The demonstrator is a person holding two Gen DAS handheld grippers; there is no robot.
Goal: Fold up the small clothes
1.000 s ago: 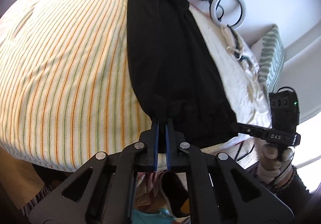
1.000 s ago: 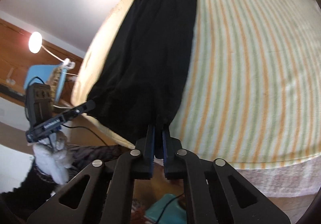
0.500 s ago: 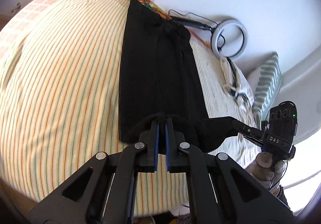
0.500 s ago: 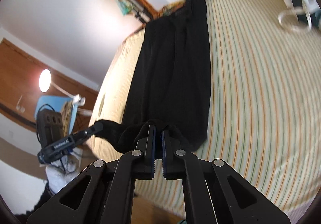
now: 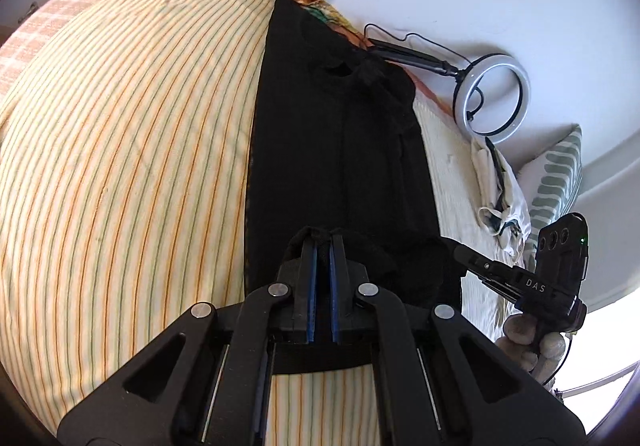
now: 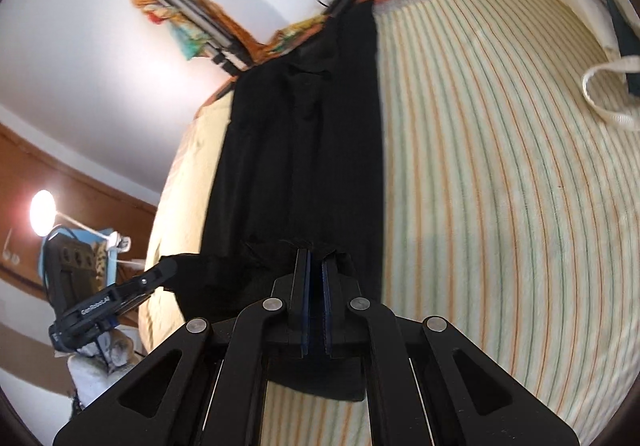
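The left claw (image 5: 322,242) and the right claw (image 6: 311,251) are each clenched on a corner of the near hem of the black garment (image 5: 340,134), which lies lengthwise on the striped bed (image 5: 120,150) with that hem lifted. To fold it well, I judge both corners should travel level and together toward the far end, keeping the hem taut. Land corners squarely on the far edge before letting go.

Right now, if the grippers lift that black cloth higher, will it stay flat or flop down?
Probably flop. The black cloth already sags between the left gripper and right gripper, so it looks soft, not stiff. It seems thin and light, bunching at the pinched edge. On the striped sheet it would likely drag rather than slide neatly.
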